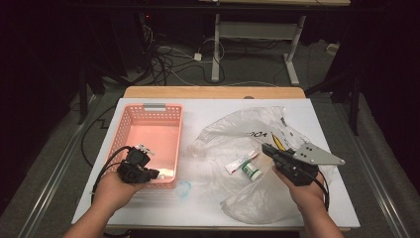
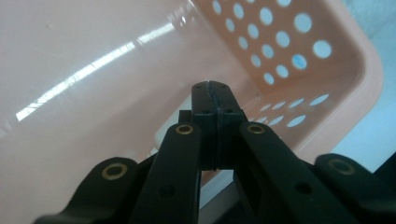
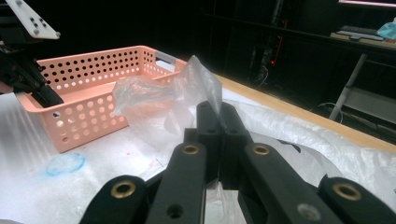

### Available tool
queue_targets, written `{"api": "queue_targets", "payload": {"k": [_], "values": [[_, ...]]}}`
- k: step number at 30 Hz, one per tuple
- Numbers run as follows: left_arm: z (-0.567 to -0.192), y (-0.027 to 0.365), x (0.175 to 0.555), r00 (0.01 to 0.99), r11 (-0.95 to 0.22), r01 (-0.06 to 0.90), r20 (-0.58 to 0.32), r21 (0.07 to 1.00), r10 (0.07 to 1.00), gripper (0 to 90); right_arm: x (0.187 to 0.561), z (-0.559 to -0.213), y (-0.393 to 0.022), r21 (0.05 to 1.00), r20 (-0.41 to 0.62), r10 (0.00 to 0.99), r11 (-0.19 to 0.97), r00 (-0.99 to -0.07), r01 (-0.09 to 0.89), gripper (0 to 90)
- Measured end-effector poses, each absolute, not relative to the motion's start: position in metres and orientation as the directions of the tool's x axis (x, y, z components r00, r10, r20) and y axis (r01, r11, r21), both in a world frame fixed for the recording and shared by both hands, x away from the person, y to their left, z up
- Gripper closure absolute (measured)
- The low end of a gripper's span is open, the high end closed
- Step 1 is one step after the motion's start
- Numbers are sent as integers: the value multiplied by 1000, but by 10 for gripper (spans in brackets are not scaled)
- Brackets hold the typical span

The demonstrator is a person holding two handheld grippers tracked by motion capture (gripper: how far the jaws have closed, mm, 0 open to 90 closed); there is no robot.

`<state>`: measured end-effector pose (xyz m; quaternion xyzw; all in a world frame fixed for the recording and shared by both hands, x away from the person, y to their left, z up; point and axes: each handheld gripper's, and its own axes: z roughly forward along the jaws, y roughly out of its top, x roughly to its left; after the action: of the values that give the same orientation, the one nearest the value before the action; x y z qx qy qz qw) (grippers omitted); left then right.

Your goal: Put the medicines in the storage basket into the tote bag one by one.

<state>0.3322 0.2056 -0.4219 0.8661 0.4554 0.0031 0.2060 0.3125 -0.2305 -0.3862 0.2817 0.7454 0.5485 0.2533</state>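
Note:
My left gripper [image 1: 153, 173] [image 2: 212, 86] hangs over the near right corner of the pink perforated basket [image 1: 122, 126] [image 2: 285, 60], jaws shut with nothing between them. Just below its jaws a small white object [image 1: 166, 173] [image 2: 161, 135] lies on the basket floor. My right gripper [image 1: 266, 148] [image 3: 217, 108] is shut on a fold of the clear plastic bag [image 1: 247, 124] [image 3: 163, 95], which stands up in a peak at the jaw tips. A white tube [image 1: 240, 162] and a small white bottle with a green end [image 1: 252, 172] lie on the bag beside the right gripper.
The white table top [image 1: 198, 111] has a wooden back edge [image 1: 213, 92]. A faint blue ring [image 1: 183, 190] [image 3: 65, 164] marks the surface near the basket's front corner. Cables and table legs lie on the floor beyond. The left gripper [image 3: 25, 70] shows far off in the right gripper view.

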Motion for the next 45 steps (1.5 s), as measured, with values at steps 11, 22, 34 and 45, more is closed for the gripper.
{"api": "queue_targets", "payload": {"k": [11,22,34,45], "values": [[-423,201,350,601,-565,799,-238,204,763,877,313,-387,-230,960,-68,696,240,-715,142,900],[-423,209,371,547,-505,832,-186,230,816,877,313,-387,-230,960,-72,695,244,-715,140,900],[-420,210,367,577,-529,811,-192,249,794,876,312,-387,-229,959,-71,694,244,-717,142,900],[-425,215,389,536,-468,824,-169,319,827,834,312,-386,-231,960,-71,697,242,-713,141,900]]}}
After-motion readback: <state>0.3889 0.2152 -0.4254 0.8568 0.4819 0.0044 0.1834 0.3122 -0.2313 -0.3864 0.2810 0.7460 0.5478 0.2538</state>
